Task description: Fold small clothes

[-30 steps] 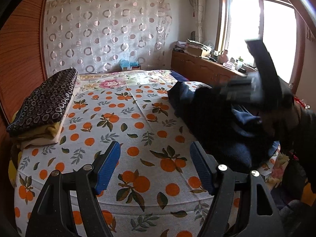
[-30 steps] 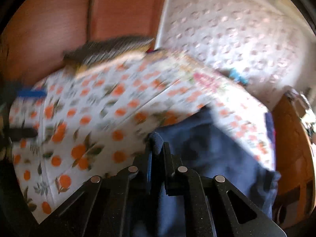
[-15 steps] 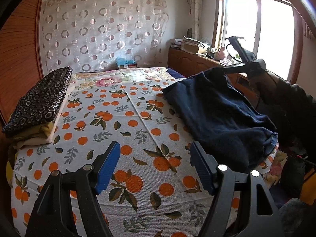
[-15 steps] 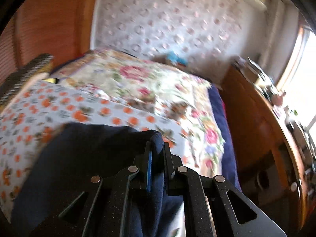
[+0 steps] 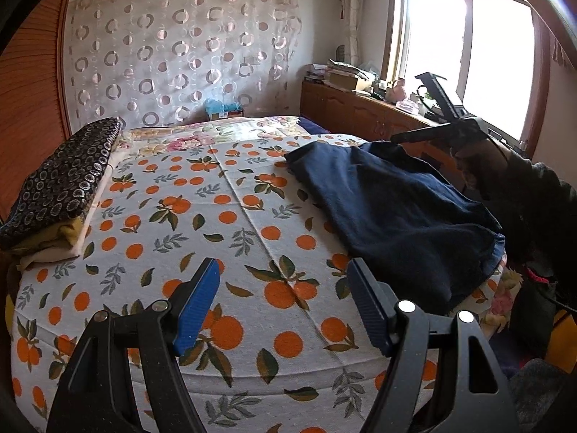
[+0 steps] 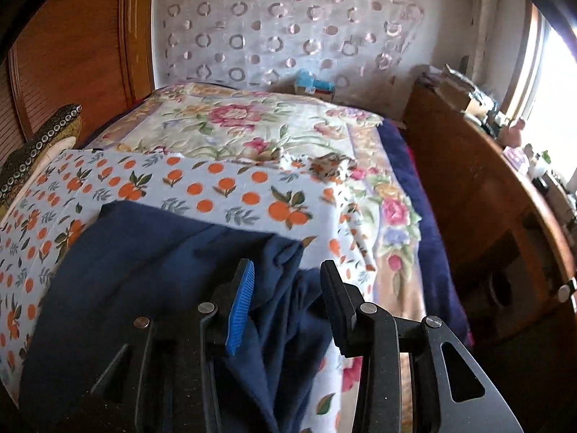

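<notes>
A navy garment [image 5: 396,213] of soft, fleecy knit lies on the right side of the bed [image 5: 230,238], its long axis running from the near right edge toward the far headboard end, slightly angled leftward. Its near end droops over the bed's edge. The bed's cover is flat cotton printed with oranges and leaves. The left gripper [image 5: 283,303] hovers over the print, fingers spread wide and empty. The right gripper [image 6: 285,296] sits above the garment's rumpled far corner, fingers parted, cloth between them but not pinched. Folded fabrics [image 5: 61,187] are stacked at the bed's left.
</notes>
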`<state>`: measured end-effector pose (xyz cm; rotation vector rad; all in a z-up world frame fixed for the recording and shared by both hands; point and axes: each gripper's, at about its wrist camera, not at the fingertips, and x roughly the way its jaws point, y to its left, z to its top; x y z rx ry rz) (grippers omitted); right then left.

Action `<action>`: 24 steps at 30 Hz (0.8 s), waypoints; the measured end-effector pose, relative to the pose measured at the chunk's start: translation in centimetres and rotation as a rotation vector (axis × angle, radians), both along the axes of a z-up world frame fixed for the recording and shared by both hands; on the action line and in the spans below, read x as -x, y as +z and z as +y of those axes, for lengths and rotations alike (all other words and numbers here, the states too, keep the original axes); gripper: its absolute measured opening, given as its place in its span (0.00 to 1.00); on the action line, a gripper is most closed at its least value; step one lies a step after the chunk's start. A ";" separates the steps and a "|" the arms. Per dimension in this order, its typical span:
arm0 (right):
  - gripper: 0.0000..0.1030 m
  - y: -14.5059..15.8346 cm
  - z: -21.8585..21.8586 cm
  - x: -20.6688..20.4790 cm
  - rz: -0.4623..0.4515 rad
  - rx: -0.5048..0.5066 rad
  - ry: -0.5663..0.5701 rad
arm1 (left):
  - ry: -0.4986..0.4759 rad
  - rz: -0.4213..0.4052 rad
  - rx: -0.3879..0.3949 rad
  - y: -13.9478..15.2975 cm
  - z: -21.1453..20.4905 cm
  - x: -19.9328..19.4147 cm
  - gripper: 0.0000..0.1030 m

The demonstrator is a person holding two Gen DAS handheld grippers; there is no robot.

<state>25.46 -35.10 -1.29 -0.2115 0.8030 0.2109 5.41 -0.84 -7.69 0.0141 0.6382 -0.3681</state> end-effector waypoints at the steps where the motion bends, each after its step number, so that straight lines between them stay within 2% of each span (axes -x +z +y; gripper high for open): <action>1: 0.38 -0.1 -0.3 -0.3 0.012 -0.009 -0.003 | -0.002 0.001 -0.001 0.0 -0.1 0.1 0.72; 3: 0.38 -0.4 -0.8 -0.2 0.042 -0.039 -0.013 | -0.007 0.006 -0.005 -0.2 -0.4 0.0 0.72; 4: 0.33 -0.6 -1.1 -0.7 0.060 -0.057 -0.019 | -0.008 0.009 -0.005 -0.2 -0.5 0.1 0.72; 5: 0.13 -0.9 -1.2 -1.2 0.078 -0.071 -0.022 | -0.011 0.011 -0.005 -0.3 -0.6 0.1 0.72; 6: 0.06 -1.2 -1.3 -2.0 0.082 -0.077 -0.016 | -0.014 0.012 -0.005 -0.3 -0.6 0.1 0.72; 7: 0.06 -0.7 -1.5 -1.9 0.073 -0.084 -0.007 | -0.016 0.013 -0.006 -0.3 -0.8 0.1 0.72; 9: 0.05 1.1 -2.2 -1.0 0.004 -0.035 -0.065 | -0.023 0.014 -0.005 -0.4 -1.0 0.2 0.72; 11: 0.04 1.5 -3.5 -1.1 -0.003 -0.040 -0.129 | -0.030 0.017 -0.004 -0.5 -1.2 0.2 0.72; 16: 0.05 2.1 -4.5 -0.7 -0.025 0.016 -0.137 | -0.046 0.021 -0.004 -0.6 -1.9 0.2 0.72; 19: 0.15 2.9 -5.3 0.0 -0.035 0.009 -0.143 | -0.060 0.024 -0.008 -0.5 -2.5 0.2 0.72; 24: 0.21 2.7 -4.7 5.1 -0.054 -0.001 -0.105 | -0.091 0.028 -0.010 -0.4 -4.0 0.1 0.72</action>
